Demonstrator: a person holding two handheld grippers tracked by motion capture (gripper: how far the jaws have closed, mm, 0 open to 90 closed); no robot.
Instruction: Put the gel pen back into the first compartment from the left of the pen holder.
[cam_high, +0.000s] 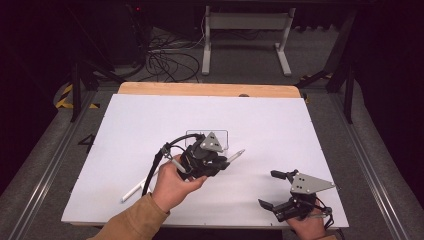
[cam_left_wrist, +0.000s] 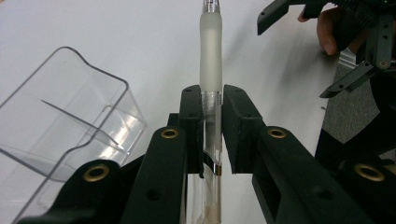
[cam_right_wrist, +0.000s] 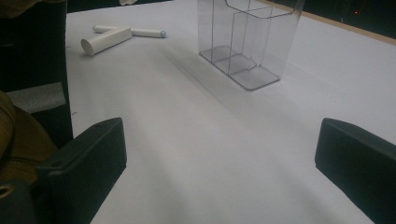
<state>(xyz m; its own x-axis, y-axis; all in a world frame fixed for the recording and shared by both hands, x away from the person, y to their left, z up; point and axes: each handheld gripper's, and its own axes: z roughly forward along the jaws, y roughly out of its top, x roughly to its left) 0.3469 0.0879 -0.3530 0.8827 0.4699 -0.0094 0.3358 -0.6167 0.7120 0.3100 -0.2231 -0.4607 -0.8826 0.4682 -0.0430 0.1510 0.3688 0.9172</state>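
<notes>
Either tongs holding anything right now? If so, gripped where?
The left tongs are shut on a pen, clamped on its clear barrel just behind the frosted grip sleeve. The right tongs are open and hold nothing.

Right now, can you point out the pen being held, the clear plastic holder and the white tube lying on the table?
pen (cam_left_wrist: 211, 51), left gripper view, on its frosted grip.
clear organizer (cam_right_wrist: 261, 42), right gripper view, on its front wall.
white tube (cam_right_wrist: 106, 40), right gripper view, on the middle of its side.
</notes>
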